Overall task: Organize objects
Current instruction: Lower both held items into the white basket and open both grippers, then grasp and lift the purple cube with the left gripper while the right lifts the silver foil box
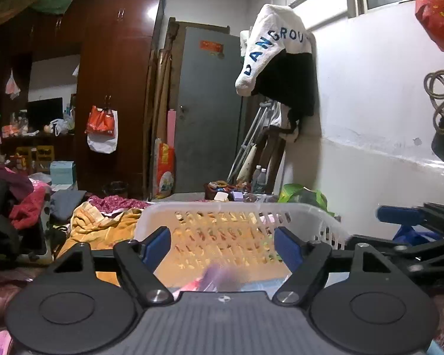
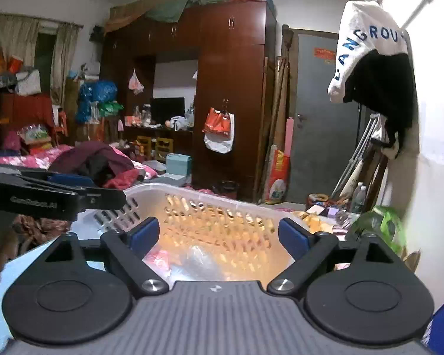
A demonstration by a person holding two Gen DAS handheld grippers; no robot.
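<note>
Two claws are seen, one in each wrist view, and both are held with their blue-padded fingers spread wide and nothing pressed between the pads. The left claw is raised over the near side of one white perforated plastic laundry basket, and the right claw is raised over the same basket from the other side. In the right wrist view the left claw is also seen from the side, entering from the left edge above the basket's rim.

One blurred bundle of pink and purple plastic-wrapped items is seen below the left claw, inside the basket, apart from both pads. In the right wrist view it appears as one crumpled clear plastic bag with pink contents lying on the basket floor; how many separate items are in it cannot be told.

One yellow-orange cloth is spread just beside the basket, and its colour is seen through the basket's slots. One pile of dark red and black clothes is heaped on the bed further off. One tall dark brown wooden wardrobe is stood against the far wall, with one red and white plastic bag hung from its door handle. One grey door is seen beside it. One white garment with blue letters is hung high on the wall, over one black garment. Two clear plastic bottles are stood near the wall.
</note>
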